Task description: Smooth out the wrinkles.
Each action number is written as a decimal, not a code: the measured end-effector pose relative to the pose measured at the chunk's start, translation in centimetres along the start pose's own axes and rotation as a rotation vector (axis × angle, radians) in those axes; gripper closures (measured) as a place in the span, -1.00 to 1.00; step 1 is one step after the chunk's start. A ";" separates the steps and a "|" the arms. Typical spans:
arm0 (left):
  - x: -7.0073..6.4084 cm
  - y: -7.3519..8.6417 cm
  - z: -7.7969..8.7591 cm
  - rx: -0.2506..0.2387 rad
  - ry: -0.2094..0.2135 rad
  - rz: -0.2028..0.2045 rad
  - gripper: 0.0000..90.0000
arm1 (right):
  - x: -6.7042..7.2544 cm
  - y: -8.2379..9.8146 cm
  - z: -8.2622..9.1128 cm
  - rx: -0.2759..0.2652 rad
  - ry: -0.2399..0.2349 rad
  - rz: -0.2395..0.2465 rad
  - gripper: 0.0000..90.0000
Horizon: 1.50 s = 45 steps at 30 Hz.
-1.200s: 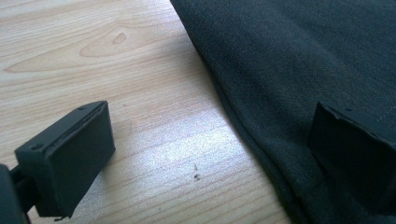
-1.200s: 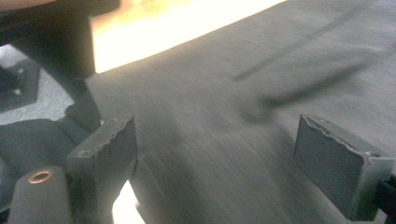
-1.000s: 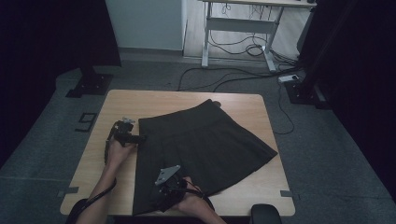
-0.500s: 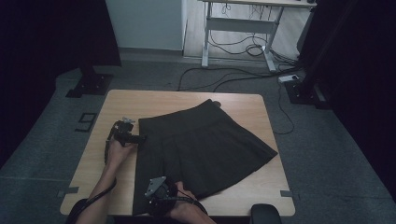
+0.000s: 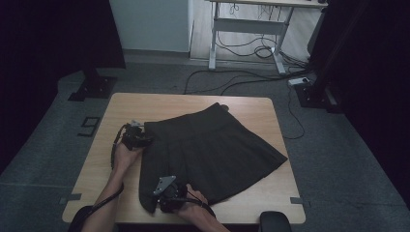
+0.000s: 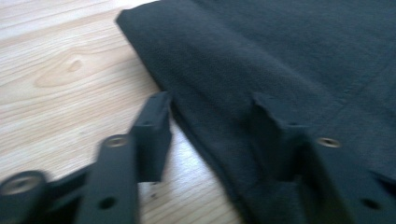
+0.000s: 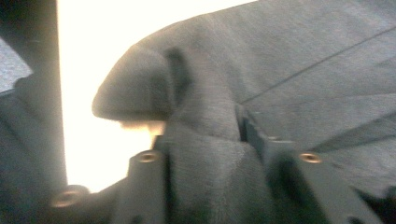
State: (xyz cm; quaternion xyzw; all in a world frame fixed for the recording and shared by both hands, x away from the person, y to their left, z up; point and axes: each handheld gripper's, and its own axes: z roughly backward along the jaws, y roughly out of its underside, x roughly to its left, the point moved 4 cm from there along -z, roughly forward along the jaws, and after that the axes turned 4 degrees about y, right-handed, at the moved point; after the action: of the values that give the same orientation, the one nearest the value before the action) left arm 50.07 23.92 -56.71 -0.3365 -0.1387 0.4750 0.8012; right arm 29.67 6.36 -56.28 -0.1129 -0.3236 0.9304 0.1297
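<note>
A dark pleated skirt lies spread flat on the wooden table. My left gripper is at the skirt's left waist corner. In the left gripper view its jaws have just been closing and straddle the skirt's edge, one over bare wood, one over the cloth, which still lies flat. My right gripper is at the near left hem corner. Its jaws have just been closing too, and the hem is bunched up between them.
The table's near edge runs just under my right hand. Bare wood lies left of the skirt. Beyond the table stand a black stand base, floor cables and a desk frame.
My right gripper has shifted a little towards the near left hem corner and closed on it, bunching the cloth. My left gripper's jaws have narrowed around the waist edge; that hand has stayed put.
</note>
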 end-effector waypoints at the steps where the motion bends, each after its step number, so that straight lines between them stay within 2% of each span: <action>1: -0.1 -0.1 0.0 0.004 0.002 0.003 0.30 | -0.1 0.0 0.0 -0.005 -0.003 0.010 0.59; 2: -0.2 -0.1 0.0 0.007 0.008 0.003 0.36 | -0.3 0.1 0.0 -0.008 -0.010 0.000 0.62; 4: -0.3 -0.2 0.0 0.013 0.025 0.004 0.51 | -0.7 0.2 0.1 -0.017 -0.037 -0.049 0.65; 5: -0.5 -0.2 0.0 0.017 0.038 0.010 0.64 | -0.9 0.3 0.1 -0.023 -0.052 -0.064 0.65; 7: -0.8 -0.4 -0.1 0.025 0.028 -0.010 0.81 | -1.1 0.4 0.2 -0.031 -0.068 -0.077 0.66; 10: -1.0 -0.6 0.1 0.047 0.003 -0.041 0.89 | -1.2 0.4 0.4 -0.038 -0.081 -0.084 0.65; 14: -0.8 -0.7 0.8 0.030 0.013 -0.040 0.90 | -1.4 0.1 0.8 -0.055 -0.104 -0.098 0.65; 19: -1.0 -1.0 2.0 0.009 0.013 -0.068 0.90 | -1.3 -0.5 1.2 -0.065 -0.143 -0.107 0.65; 26: -0.7 -0.9 3.9 0.003 -0.005 -0.100 0.90 | -0.5 -2.6 1.5 -0.091 -0.195 -0.092 0.65; 34: 0.9 -0.6 7.0 -0.005 -0.061 -0.106 0.90 | 0.4 -5.4 1.4 -0.125 -0.235 -0.066 0.64; 42: 1.7 -1.0 10.9 -0.010 -0.144 -0.160 0.90 | 1.0 -7.6 2.4 -0.178 -0.268 -0.065 0.64; 45: 1.9 -1.2 12.1 -0.018 -0.162 -0.164 0.90 | 1.0 -8.1 3.0 -0.194 -0.272 -0.059 0.64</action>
State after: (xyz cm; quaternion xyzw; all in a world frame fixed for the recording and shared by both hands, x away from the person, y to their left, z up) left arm 45.29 30.08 -47.25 -0.2919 -0.2344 0.4323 0.8203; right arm 29.16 11.08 -48.99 0.0116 -0.4297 0.8973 0.1003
